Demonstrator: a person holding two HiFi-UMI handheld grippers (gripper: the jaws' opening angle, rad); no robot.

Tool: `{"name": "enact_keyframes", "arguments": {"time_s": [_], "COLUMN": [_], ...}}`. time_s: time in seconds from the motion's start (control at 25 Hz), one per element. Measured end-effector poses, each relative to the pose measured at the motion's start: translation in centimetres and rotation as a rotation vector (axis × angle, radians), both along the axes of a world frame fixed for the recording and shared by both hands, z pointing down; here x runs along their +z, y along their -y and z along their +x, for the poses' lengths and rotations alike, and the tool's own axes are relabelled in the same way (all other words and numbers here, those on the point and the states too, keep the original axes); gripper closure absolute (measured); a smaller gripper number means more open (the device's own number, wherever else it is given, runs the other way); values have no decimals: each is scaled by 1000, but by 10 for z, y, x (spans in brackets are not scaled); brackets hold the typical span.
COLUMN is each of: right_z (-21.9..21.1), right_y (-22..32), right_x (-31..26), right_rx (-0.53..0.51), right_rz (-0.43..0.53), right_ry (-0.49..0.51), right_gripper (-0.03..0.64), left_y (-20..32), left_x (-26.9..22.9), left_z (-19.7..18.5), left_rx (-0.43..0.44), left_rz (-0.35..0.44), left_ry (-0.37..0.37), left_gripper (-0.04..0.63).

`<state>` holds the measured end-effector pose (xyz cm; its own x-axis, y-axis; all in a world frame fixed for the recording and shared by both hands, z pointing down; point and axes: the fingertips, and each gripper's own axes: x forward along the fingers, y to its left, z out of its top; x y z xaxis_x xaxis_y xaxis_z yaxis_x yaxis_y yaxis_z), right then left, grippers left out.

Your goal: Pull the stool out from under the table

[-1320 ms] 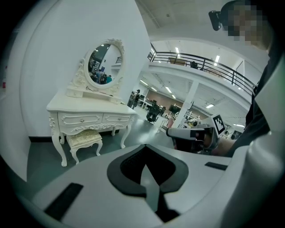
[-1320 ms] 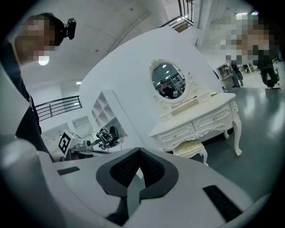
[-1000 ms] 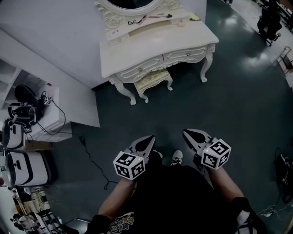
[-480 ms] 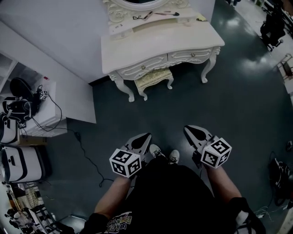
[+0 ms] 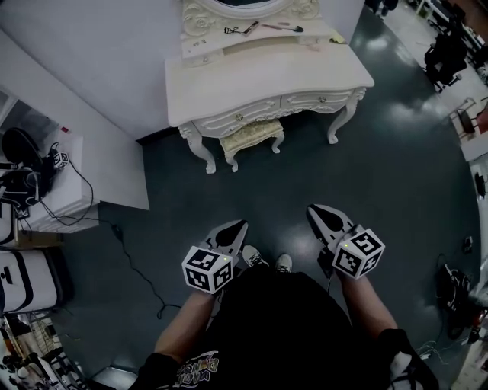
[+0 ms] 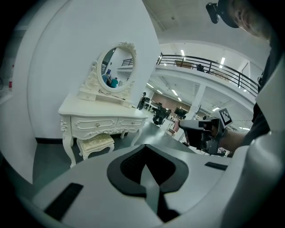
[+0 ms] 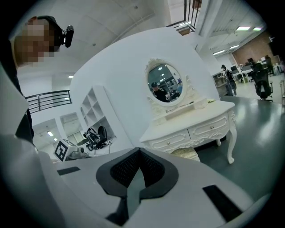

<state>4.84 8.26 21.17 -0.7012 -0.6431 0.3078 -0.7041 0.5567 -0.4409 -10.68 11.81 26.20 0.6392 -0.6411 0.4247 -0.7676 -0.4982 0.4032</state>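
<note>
A small cream stool (image 5: pixel 252 137) with a padded seat is tucked under the white dressing table (image 5: pixel 259 80) at the top of the head view. The stool (image 6: pixel 95 143) also shows in the left gripper view, and part of the stool (image 7: pixel 187 154) in the right gripper view. My left gripper (image 5: pixel 236 225) and right gripper (image 5: pixel 315 211) are held in front of the person's body, well short of the stool. Both are shut with nothing between their jaws. The left gripper (image 6: pixel 145 165) and the right gripper (image 7: pixel 139 169) both point toward the table.
An oval mirror (image 5: pixel 232 6) tops the table, with small items on its shelf. A white partition (image 5: pixel 76 114) runs along the left, with shelves, headsets and cables (image 5: pixel 34 183) beyond it. The person's shoes (image 5: pixel 267 260) stand on the dark floor (image 5: pixel 396 175). Equipment sits at the far right (image 5: pixel 450 53).
The view has shifted as the person steps forward: the dressing table and stool sit slightly left and nearer. Both grippers keep their place in front of the body, still shut.
</note>
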Motion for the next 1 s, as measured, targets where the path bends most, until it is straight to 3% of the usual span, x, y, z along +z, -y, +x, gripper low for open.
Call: {"name": "enact_keyframes", "arguments": {"time_s": [0.44, 1.0], "right_z": [-51, -76], "right_y": [27, 77], "right_x": [7, 21], "right_rx": [12, -88], "right_rz": [31, 43], "right_ry": [-37, -99], "right_gripper": [589, 589], "left_y": [13, 27], "left_x": [19, 37], "left_z": [-47, -99], "left_rx": [19, -187], "left_rz": [9, -20], "left_ry": [-8, -7], "left_gripper": [588, 588]}}
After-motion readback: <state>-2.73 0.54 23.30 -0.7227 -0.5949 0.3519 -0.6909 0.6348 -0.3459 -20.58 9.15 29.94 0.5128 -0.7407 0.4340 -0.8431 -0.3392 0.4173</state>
